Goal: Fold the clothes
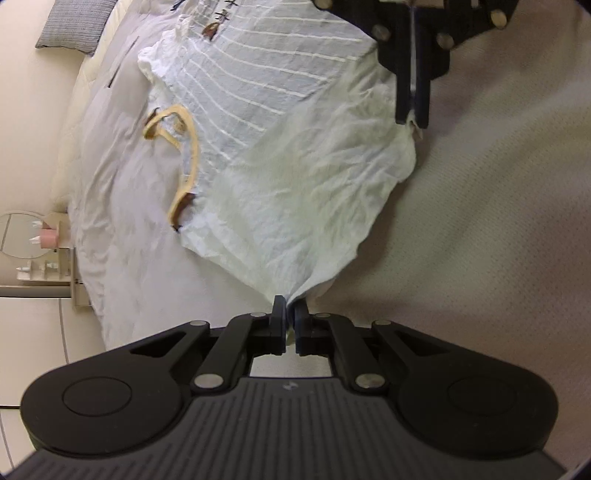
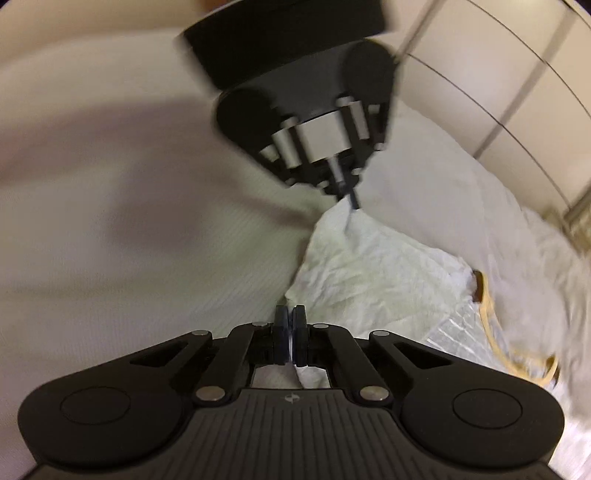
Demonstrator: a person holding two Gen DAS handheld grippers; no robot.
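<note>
A crumpled white garment (image 1: 288, 177) with thin woven stripes and a tan strap (image 1: 184, 155) is spread over the bed. My left gripper (image 1: 290, 304) is shut on one corner of its near edge, and the cloth rises tight from the fingers. My right gripper (image 1: 413, 118) comes in from the top of the left wrist view, shut on the other corner. In the right wrist view, the right gripper (image 2: 290, 312) pinches the white garment (image 2: 369, 273), and the left gripper (image 2: 351, 201) holds the far corner, blurred.
A pale bedsheet (image 1: 140, 266) covers the bed under the garment. A grey pillow (image 1: 74, 26) lies at the top left. A small shelf with bottles (image 1: 44, 251) stands by the bed's left side. Off-white ribbed fabric (image 1: 498, 221) fills the right.
</note>
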